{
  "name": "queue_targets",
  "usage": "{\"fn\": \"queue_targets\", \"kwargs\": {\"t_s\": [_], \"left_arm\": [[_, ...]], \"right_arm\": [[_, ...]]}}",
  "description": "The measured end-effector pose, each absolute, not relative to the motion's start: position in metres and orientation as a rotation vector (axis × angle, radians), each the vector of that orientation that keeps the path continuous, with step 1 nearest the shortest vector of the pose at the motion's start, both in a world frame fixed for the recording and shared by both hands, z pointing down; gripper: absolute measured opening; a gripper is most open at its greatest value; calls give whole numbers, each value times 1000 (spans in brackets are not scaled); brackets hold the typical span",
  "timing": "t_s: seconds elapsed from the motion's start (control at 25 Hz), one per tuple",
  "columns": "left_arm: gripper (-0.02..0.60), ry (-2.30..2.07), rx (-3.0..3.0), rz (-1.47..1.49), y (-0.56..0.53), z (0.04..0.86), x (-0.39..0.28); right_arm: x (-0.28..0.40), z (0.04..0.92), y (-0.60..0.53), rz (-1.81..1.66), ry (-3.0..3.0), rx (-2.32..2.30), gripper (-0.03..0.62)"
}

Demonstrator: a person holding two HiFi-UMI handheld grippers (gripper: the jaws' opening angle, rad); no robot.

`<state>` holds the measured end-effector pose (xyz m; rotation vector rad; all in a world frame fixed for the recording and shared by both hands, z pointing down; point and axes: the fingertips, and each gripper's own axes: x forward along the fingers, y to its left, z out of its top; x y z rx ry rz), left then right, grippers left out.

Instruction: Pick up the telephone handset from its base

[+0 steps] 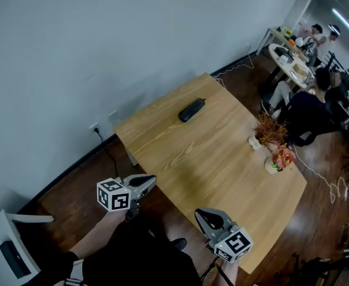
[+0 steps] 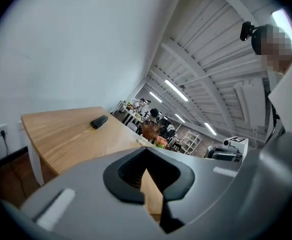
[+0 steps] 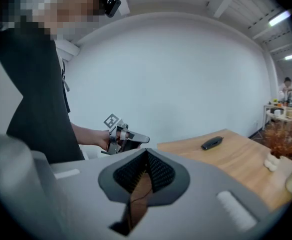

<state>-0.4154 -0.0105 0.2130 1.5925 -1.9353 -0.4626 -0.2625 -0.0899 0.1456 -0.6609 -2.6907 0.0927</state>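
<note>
One black oblong handset (image 1: 192, 109) lies flat on wooden table (image 1: 216, 159)

Wooden table (image 1: 222, 159) on dark wood floor (image 1: 73, 201), white wall (image 1: 102, 40)

No word, number or brand could be read anywhere. The only printed marks were black-and-white square patterns on the cube (image 1: 114, 195) of the left gripper (image 1: 151, 181) and the cube (image 1: 234, 243) of the right gripper (image 1: 200, 214); they carried no letters.
</note>
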Motion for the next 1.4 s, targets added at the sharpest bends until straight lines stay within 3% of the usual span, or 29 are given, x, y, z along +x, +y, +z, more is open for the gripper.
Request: {"fn": "queue_targets", "kwargs": {"t_s": [0.44, 0.68, 1.08, 1.4], "left_arm": [[2, -1772, 1673, -703, -8, 221, -443], [2, -1777, 1658, -752, -11, 221, -460], [2, -1885, 1584, -682, -50, 216, -475], [2, -1987, 1513, -440, -120, 217, -495]], "right_arm": [[-256, 168, -118, 427, -2741, -179, 3], [-269, 183, -131, 444, -2705, -95, 3], [-317, 205, -189, 562, -2732, -186, 3], [-326, 233, -257, 563, -2746, -229, 3]]}}
